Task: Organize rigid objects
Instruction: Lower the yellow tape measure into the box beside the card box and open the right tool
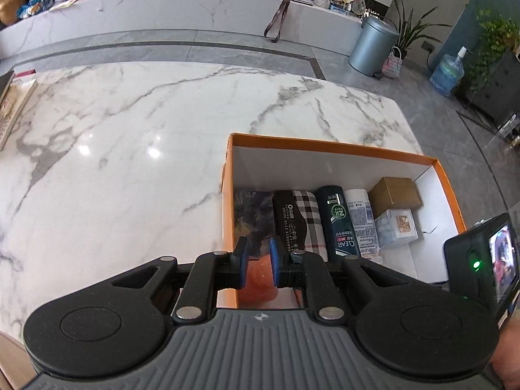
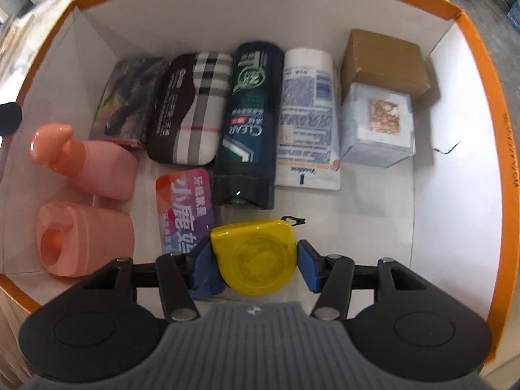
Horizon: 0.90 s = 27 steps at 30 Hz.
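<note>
We hold the rigid, smooth yellow case [image 2: 256,256] by its curved sides in the right claw [image 2: 256,265], inside the orange box [image 2: 481,97]; left claw [image 1: 258,260] narrowly parted, empty.

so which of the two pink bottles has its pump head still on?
The farther pink bottle, beside the dark patterned box. The nearer one shows only an open neck.

A white marble table [image 1: 130,136] with grey veining fills the foreground. Beyond it runs a long white marble counter [image 1: 182,3]. A grey-blue metal pedal bin [image 1: 372,45] stands on the grey tiled floor [image 1: 461,149], near a large blue water bottle [image 1: 447,73] and green potted plants [image 1: 495,39].
</note>
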Available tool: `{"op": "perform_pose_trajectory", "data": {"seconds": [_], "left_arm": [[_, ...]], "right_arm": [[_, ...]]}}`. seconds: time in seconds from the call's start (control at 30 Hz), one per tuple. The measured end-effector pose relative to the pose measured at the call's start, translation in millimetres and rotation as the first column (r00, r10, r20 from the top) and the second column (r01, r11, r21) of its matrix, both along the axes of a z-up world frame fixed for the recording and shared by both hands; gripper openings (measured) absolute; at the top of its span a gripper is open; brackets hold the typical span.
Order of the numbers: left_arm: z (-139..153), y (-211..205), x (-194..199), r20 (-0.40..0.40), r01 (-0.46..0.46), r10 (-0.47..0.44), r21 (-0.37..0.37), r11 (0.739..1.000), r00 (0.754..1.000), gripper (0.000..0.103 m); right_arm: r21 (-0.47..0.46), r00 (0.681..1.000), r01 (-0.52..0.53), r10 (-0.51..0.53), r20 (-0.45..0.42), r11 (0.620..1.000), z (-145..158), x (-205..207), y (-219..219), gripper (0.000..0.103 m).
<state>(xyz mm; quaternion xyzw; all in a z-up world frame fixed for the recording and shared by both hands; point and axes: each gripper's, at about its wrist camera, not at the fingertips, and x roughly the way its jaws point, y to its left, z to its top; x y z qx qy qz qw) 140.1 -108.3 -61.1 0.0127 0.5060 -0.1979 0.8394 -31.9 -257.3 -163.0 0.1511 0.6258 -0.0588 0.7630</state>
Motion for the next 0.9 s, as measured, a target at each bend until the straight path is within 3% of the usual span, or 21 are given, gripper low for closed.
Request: {"op": "perform_pose_trajectory", "data": {"seconds": [0.27,0.4,0.63,0.9], "left_arm": [[-2,14,8,-0.031,0.012,-0.014,-0.067,0.998,0.999,0.017],[-2,15,8,-0.037,0.031,-0.034,-0.079,0.996,0.999,0.018],[-4,14,4,-0.055,0.05,-0.055,-0.075,0.996,0.997,0.019],[9,15,-11,-0.034,0.057,-0.059,-0.07,0.996,0.998,0.019]], "right_arm": [[0.034,0.998,-0.042,0.044,-0.04,0.999,-1,8,15,0.057],[0.01,0.999,0.007,-0.007,-0.041,1.0,2,5,10,0.057],[0.055,0.996,0.076,-0.073,-0.057,0.996,1,0,3,0.057],[0.057,0.994,0.105,-0.107,0.026,0.993,22,-17,1,0.062]]}}
